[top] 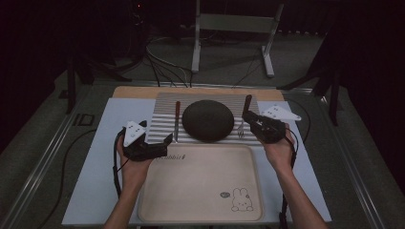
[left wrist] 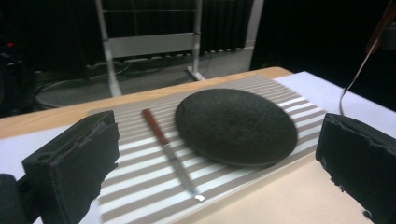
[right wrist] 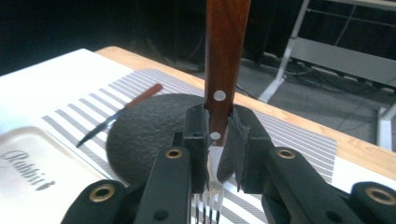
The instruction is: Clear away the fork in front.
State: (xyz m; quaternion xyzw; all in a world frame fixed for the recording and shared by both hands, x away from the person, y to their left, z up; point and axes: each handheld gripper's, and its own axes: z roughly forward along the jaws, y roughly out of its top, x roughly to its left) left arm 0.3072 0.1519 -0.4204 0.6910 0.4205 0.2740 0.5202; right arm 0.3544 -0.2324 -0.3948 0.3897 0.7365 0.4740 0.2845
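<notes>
The right hand-held gripper is clamped on the fork near the tabletop's right edge, handle upright, tines down, while the left hand-held gripper, jaws apart, faces the knife lying lengthwise just ahead.

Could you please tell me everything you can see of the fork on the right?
The fork has a reddish-brown wooden handle with two pale rivets and a silver metal neck and tines. The right gripper is shut on its handle near the neck, holding it upright, tines down, beside the dark round plate, over the striped mat.
</notes>
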